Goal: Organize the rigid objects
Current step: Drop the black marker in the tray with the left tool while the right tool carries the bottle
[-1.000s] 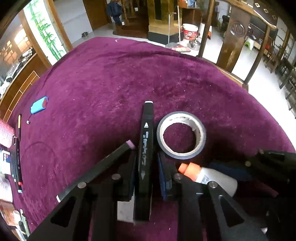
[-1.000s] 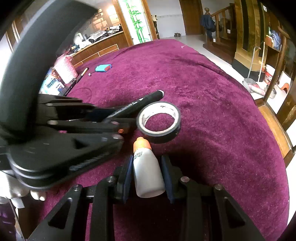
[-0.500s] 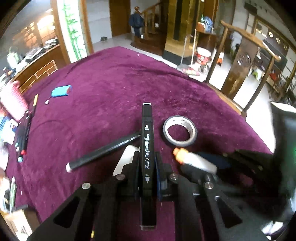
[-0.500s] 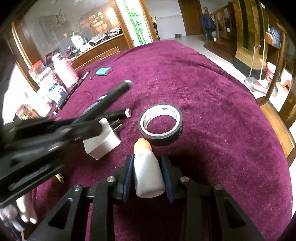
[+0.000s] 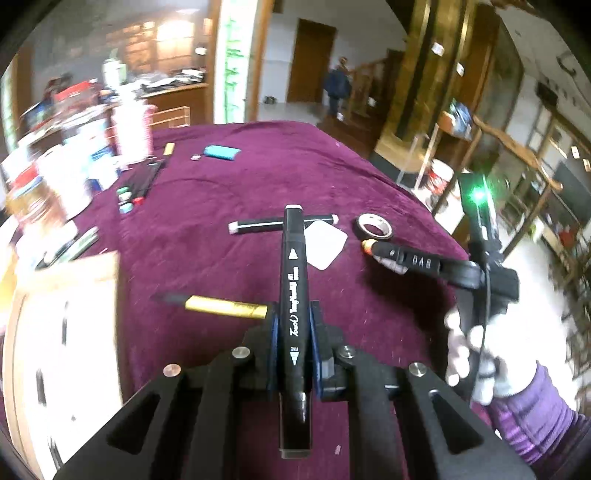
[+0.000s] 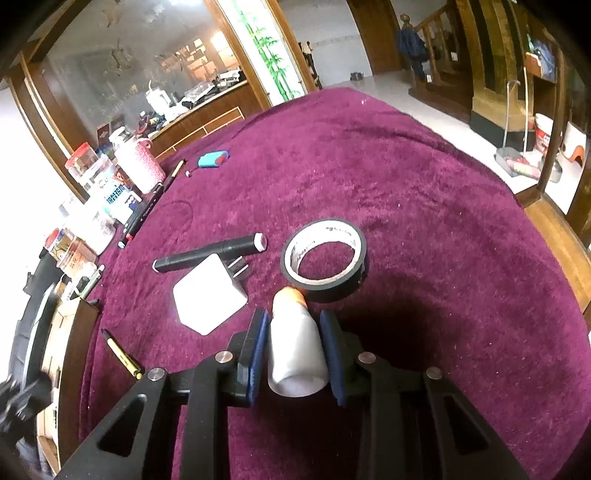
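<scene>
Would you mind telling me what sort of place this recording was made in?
Probably a large home or hall, not a lab: a big table under a purple cloth, a wooden staircase behind it, a carved wooden chair beside it, and a cluttered wooden sideboard under a wall mirror.

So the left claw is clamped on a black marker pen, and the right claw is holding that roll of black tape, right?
Not quite. The left claw is indeed clamped on the black marker pen, but the right claw holds a small white bottle with an orange cap. The right wrist view shows the roll of black tape lying flat on the purple cloth, just beyond the bottle's cap.
</scene>
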### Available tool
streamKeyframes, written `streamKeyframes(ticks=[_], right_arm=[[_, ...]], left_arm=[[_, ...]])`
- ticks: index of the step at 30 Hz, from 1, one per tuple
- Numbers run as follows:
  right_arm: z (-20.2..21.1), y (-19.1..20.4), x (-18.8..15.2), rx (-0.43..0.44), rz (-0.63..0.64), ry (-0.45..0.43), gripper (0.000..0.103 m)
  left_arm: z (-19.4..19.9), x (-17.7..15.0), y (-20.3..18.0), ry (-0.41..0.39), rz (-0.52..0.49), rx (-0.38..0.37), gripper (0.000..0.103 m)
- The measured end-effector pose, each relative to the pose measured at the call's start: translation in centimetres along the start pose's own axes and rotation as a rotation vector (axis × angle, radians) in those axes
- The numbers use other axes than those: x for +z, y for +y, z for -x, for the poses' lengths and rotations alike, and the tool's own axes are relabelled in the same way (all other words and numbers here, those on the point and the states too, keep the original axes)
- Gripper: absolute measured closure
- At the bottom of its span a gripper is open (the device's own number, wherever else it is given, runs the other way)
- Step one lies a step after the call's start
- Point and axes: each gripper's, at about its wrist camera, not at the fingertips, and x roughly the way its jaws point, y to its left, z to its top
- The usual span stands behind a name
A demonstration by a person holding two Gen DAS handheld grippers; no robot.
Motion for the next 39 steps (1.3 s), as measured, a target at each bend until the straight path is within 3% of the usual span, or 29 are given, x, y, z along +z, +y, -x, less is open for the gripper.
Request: streamKeyframes(ticks=[6,15,23,30,39], right_arm=[[1.3,2.0,-0.5,0.000,0.045,-0.021,0.074],[5.2,8.6,-2.7,0.108,0.137,-0.013,0.074],[6.7,18.4,-6.2,0.234,0.323,0.025,0.074],[6.3,26.5,-9.7,0.342,0.458,0.086,0.073],[2.9,32.0,-13.6,0.389,0.533,0.201,0.073]], left_arm=[[5.6,-3.6,3.7,-0.064,0.091,0.036,0.089],[10.6,-8.3,11.3,-0.114,0.258,0.103,0.089],[11.8,-11.6,16.1,-0.108,0.382,0.132,0.089],[11.8,-13.0,17.6,-0.082,0.409,0.181,0.089],[10.1,-14.6,19.3,-0.007,0.475,0.140,0.089]])
